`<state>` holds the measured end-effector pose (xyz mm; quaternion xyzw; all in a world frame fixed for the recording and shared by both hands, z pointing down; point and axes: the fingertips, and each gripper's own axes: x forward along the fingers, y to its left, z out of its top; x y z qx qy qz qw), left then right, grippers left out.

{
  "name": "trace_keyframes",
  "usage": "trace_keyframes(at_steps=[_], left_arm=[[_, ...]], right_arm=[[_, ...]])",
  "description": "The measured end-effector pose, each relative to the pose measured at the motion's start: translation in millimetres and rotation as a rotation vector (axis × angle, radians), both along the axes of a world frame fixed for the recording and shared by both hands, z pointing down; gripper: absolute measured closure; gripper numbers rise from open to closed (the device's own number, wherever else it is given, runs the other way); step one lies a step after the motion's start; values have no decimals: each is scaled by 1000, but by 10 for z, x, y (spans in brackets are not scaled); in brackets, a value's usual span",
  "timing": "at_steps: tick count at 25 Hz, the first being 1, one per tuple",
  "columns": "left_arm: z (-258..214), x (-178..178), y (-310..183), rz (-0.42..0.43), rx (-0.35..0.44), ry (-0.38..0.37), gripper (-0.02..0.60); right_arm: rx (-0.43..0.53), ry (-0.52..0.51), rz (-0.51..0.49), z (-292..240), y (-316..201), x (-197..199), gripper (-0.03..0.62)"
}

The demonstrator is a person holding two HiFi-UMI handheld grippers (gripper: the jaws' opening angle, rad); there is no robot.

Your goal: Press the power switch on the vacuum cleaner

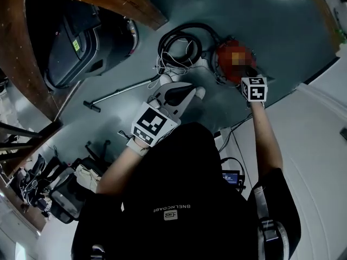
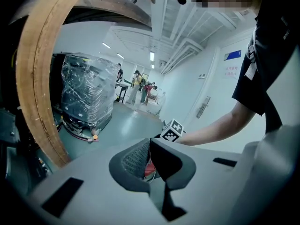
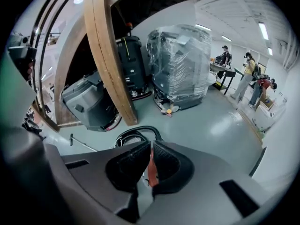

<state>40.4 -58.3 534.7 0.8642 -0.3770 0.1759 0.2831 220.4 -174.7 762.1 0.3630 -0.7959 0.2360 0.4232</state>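
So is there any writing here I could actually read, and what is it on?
None reads clearly.
Shirt print: upside down, blurred.
Yellow label on grey machine: too small.
Blue wall sign: too small.
Red wall lettering: too small.

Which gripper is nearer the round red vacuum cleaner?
Right. The right gripper is at the round red vacuum cleaner; the left gripper hangs apart, to its left.

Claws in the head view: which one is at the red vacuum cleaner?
The right claw, stretched out over the red vacuum cleaner; the left claw hangs short of it.
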Motion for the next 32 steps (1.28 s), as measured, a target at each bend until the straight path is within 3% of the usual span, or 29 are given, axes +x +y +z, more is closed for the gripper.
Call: trace_keyframes(at_steps=[15, 32], left_arm=[[916, -370, 205, -81, -120, -58, 566], [1922, -521, 526, -152, -256, -71, 566]], right_arm=[[-122, 147, -90, 1643, -143, -47, 559], [-161, 251, -9, 2775, -422, 60, 559]])
